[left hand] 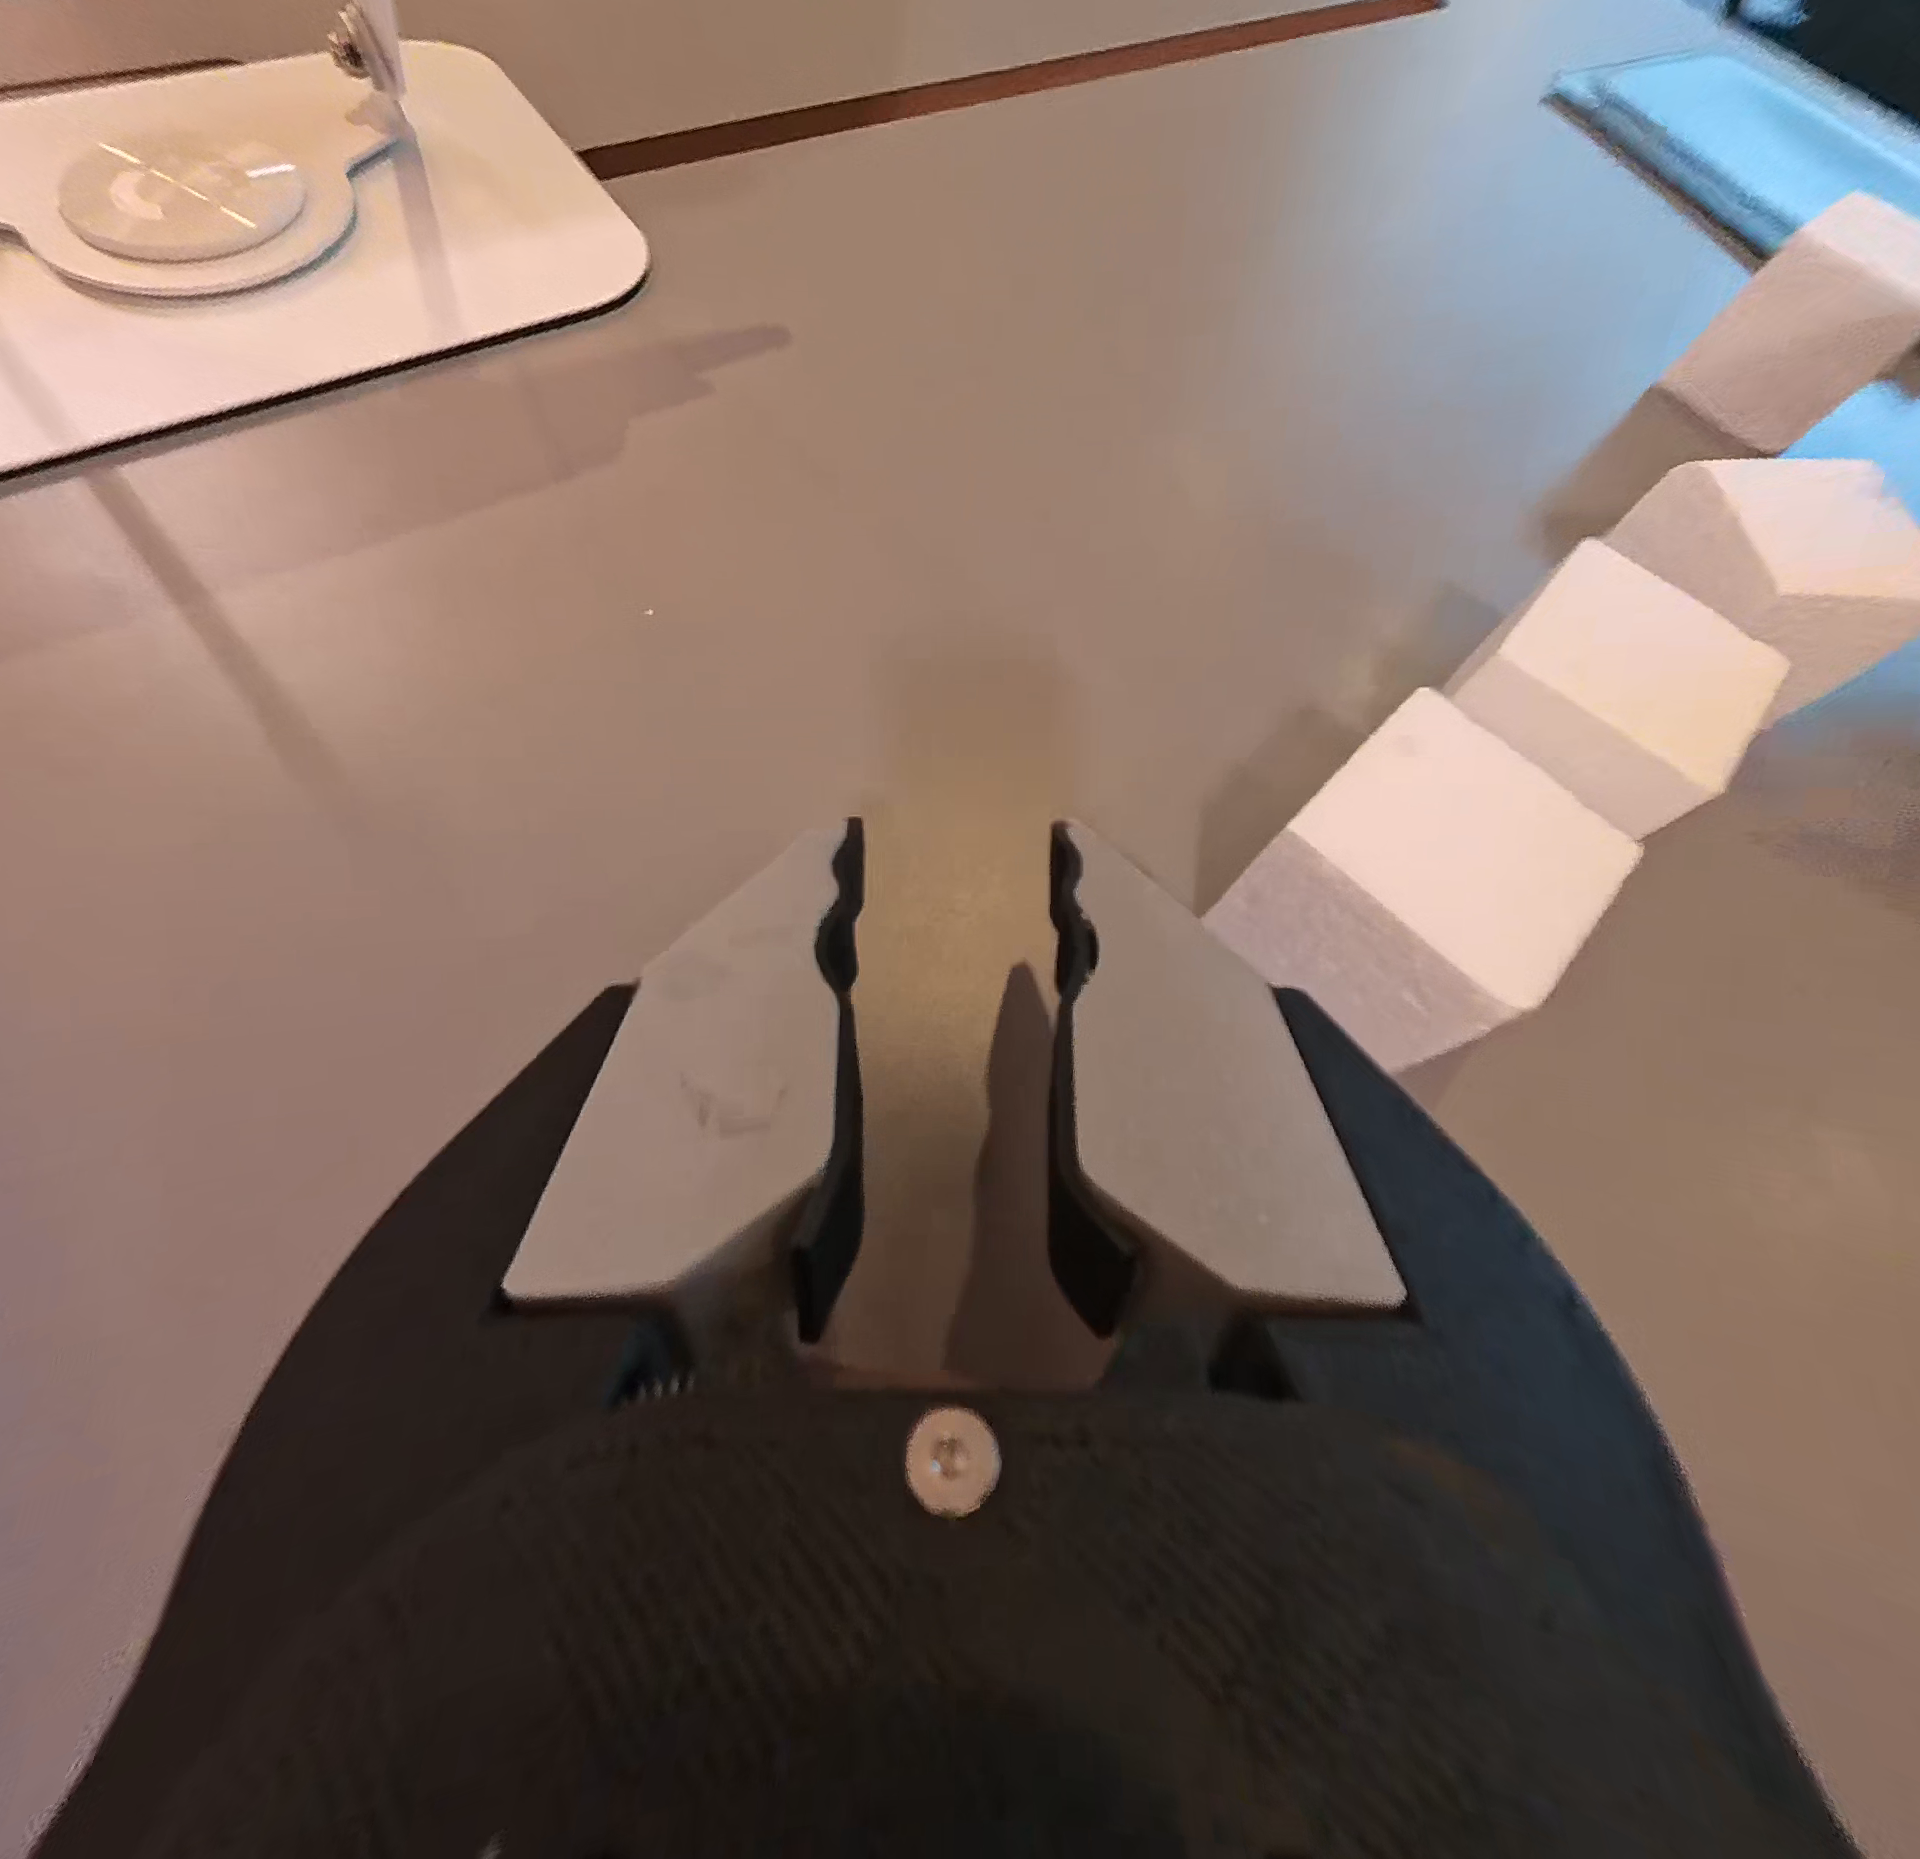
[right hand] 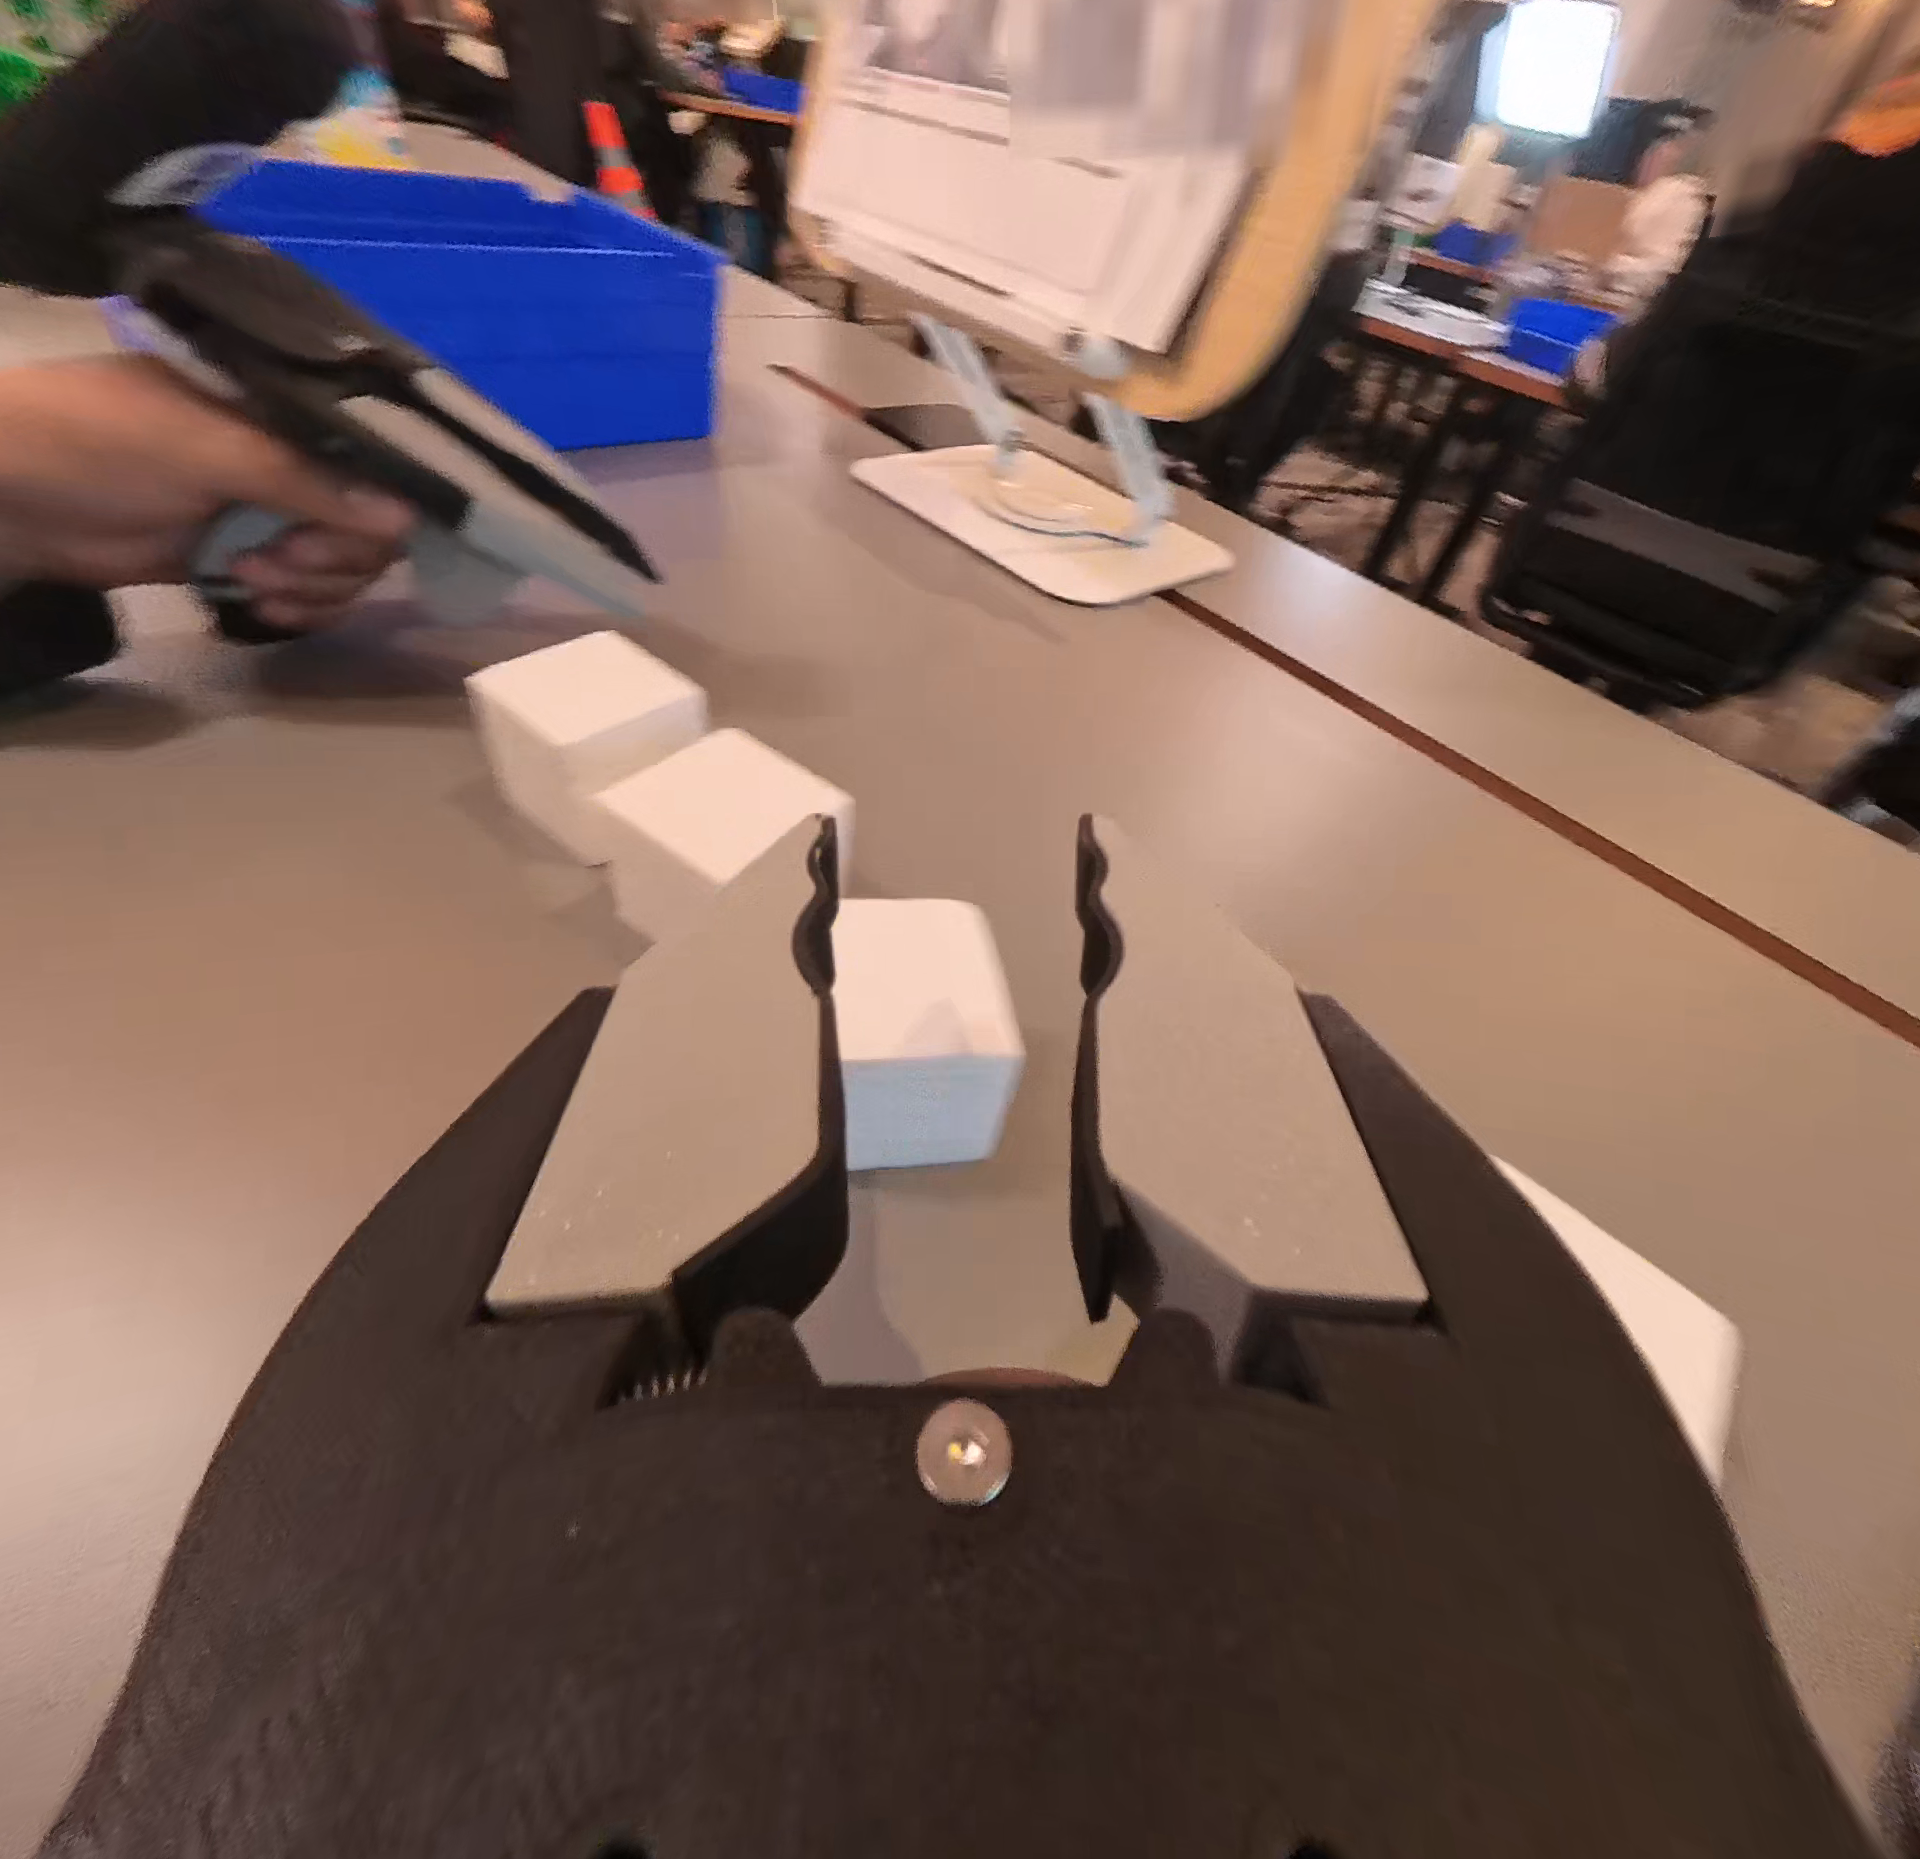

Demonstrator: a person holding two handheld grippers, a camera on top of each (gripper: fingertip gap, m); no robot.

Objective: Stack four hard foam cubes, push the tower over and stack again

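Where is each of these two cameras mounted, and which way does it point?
Left wrist view: sits on the left gripper, looks down at the grey table; own open fingers show.
Right wrist view: sits on the right gripper, faces across the table; open fingers and the person's hand show.
Shared: fallen white foam cubes, white stand base.

Matt white foam cubes (right hand: 920, 1030) lie on a smooth, faintly glossy grey table (right hand: 1195, 770).
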